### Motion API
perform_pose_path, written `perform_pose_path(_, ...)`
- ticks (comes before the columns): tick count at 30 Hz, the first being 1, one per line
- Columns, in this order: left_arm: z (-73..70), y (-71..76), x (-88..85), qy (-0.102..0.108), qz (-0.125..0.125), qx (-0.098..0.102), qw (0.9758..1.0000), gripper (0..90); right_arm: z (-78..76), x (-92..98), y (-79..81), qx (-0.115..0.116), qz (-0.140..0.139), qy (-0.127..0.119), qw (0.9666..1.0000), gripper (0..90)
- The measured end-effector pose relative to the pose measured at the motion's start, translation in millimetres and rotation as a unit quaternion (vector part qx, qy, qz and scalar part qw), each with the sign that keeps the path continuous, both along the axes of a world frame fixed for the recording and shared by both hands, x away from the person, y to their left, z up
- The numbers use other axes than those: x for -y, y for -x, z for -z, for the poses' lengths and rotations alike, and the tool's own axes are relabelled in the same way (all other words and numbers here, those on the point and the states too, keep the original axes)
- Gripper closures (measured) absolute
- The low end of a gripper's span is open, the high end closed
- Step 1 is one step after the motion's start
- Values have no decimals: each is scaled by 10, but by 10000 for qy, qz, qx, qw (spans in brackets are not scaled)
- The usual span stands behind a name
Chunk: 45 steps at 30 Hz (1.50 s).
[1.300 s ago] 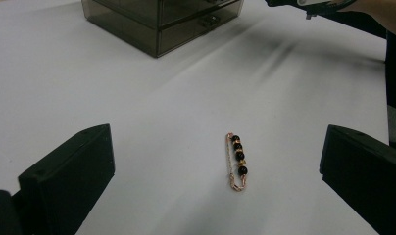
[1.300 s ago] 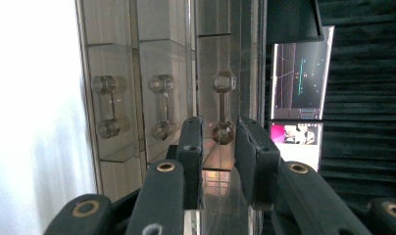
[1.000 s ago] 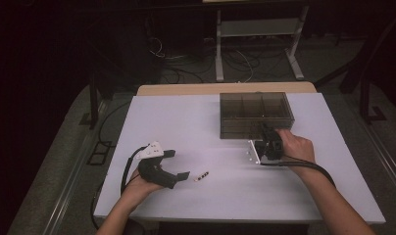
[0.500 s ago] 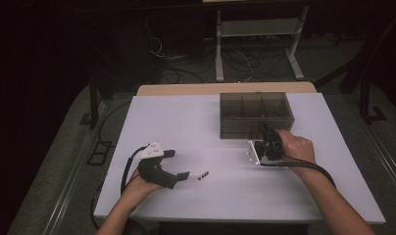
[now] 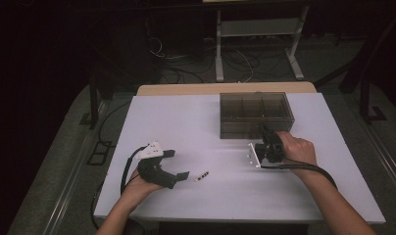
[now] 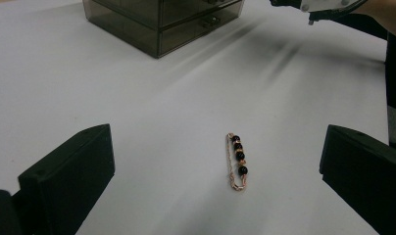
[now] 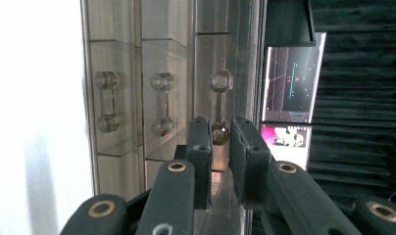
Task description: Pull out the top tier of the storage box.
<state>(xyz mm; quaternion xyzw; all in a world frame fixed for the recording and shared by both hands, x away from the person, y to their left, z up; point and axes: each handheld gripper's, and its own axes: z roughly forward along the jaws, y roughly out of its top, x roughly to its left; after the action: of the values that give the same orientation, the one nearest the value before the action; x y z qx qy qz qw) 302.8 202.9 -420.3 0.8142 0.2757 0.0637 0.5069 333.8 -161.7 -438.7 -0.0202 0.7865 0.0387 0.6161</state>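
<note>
A smoky clear drawer box (image 5: 255,115) stands at the back middle of the white table (image 5: 186,117). My right gripper (image 5: 265,134) is turned on its side at the box's front right. In the right gripper view its jaws (image 7: 220,147) are nearly together, shut on a clear drawer handle (image 7: 219,105), with the knob at one end between the pads. A small beaded pin (image 5: 201,176) with dark beads lies on the table. My left gripper (image 5: 180,164) rests just left of it, open. In the left gripper view the pin (image 6: 236,161) lies ahead, between the wide jaws.
Two more clear handles (image 7: 106,101) (image 7: 161,104) sit on the neighbouring drawers. Beyond the box a lit screen (image 7: 289,88) glows. Cables trail from both grippers toward the table's front edge. A metal stand (image 5: 257,29) is on the floor behind the table.
</note>
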Motion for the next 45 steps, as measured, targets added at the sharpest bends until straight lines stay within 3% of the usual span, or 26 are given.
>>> perform_pose_path(45, -7, 13, -3, 2, -14, 1, 10000, 0, -15, 19, 249, -16, -152, 49, 9999, 777)
